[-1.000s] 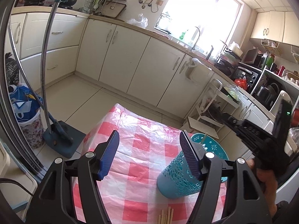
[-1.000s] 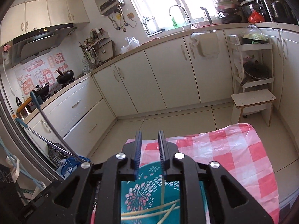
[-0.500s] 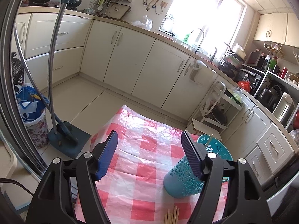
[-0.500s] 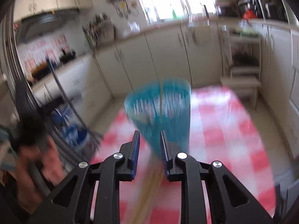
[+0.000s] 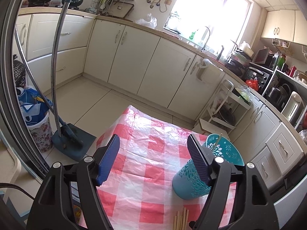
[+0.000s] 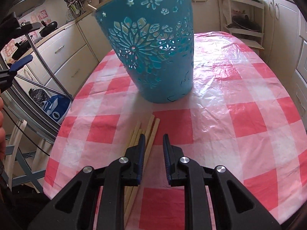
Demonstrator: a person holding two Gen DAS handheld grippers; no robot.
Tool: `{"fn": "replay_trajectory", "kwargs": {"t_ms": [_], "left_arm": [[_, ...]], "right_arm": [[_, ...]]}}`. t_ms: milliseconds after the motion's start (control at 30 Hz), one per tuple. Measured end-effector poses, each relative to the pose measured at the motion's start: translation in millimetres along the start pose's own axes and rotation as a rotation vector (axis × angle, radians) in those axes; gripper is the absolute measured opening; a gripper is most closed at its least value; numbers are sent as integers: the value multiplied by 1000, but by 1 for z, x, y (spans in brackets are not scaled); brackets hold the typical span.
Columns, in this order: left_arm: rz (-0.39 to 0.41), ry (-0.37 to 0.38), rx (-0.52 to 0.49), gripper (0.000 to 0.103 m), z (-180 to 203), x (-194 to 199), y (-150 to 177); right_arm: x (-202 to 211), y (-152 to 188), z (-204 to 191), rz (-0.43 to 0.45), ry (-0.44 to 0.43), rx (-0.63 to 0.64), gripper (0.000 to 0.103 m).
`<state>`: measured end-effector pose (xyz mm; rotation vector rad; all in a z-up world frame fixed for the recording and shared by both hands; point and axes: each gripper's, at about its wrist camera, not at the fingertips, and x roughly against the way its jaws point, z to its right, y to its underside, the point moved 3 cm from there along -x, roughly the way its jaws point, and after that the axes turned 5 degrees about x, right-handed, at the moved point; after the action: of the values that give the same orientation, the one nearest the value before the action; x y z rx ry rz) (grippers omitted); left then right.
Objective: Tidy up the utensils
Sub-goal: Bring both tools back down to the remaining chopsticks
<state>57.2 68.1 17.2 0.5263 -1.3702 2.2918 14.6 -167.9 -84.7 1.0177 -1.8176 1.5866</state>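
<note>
Starting at our left, the left gripper (image 5: 153, 157) hangs over the pink-checked tablecloth (image 5: 145, 145) with its jaws spread wide and nothing between them; they have just been opening a little further. The teal cut-out utensil holder (image 5: 193, 186) stands just outside its right-hand jaw, partly hidden behind that pad, with one chopstick (image 5: 217, 140) already leaning up out of its mouth. Moving rightward, a loose bundle of wooden chopsticks (image 6: 147, 130) lies on the cloth, running under the left jaw of the right gripper (image 6: 153, 143) and off to that jaw's outer side, their tips pointing toward the holder straight ahead of the jaws. The right gripper's jaws stand narrowly apart, pinching nothing, and the gap between them frames bare cloth, not wood. We judge that we are fetching the next chopstick for the holder. The next move calls for sliding the right jaws slightly leftward, straddling a single stick, and closing on it without dragging its neighbours.
</note>
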Motion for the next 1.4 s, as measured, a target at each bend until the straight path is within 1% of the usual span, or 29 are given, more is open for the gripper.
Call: {"fn": "replay_trajectory", "kwargs": {"t_ms": [300, 400, 467, 500, 567, 600, 667, 767, 900, 1033, 1200, 1267, 1400], "left_arm": [[-17, -1, -18, 71, 4, -3, 4], [-29, -3, -38, 72, 5, -4, 6], [-50, -7, -64, 72, 8, -7, 11], [-62, -11, -76, 72, 9, -8, 15], [-109, -11, -105, 72, 12, -12, 27], [-154, 0, -126, 72, 13, -16, 38], [-244, 13, -176, 72, 16, -24, 66], [-358, 12, -261, 72, 20, -34, 110], [-447, -7, -331, 72, 18, -43, 150], [-484, -17, -360, 72, 23, -48, 164], [-516, -51, -388, 72, 23, -57, 175], [-533, -50, -386, 72, 22, -58, 180], [-534, -46, -401, 72, 26, -59, 182]], "right_arm": [[-17, 2, -1, -29, 47, 23, 19], [-19, 2, -5, -25, 69, 61, 19], [-20, 2, -7, -27, 77, 92, 19], [-20, 3, -7, -29, 79, 108, 17], [-19, 4, -5, -36, 79, 134, 12], [-18, 4, -3, -39, 81, 146, 12], [-14, 7, 5, -42, 92, 169, 12], [-7, 11, 21, -44, 103, 177, 12], [3, 17, 42, -32, 81, 155, 12], [6, 19, 46, -17, 66, 149, 12], [6, 20, 49, -7, 48, 135, 12], [7, 20, 50, -4, 41, 134, 12], [8, 21, 51, 1, 37, 128, 12]]}}
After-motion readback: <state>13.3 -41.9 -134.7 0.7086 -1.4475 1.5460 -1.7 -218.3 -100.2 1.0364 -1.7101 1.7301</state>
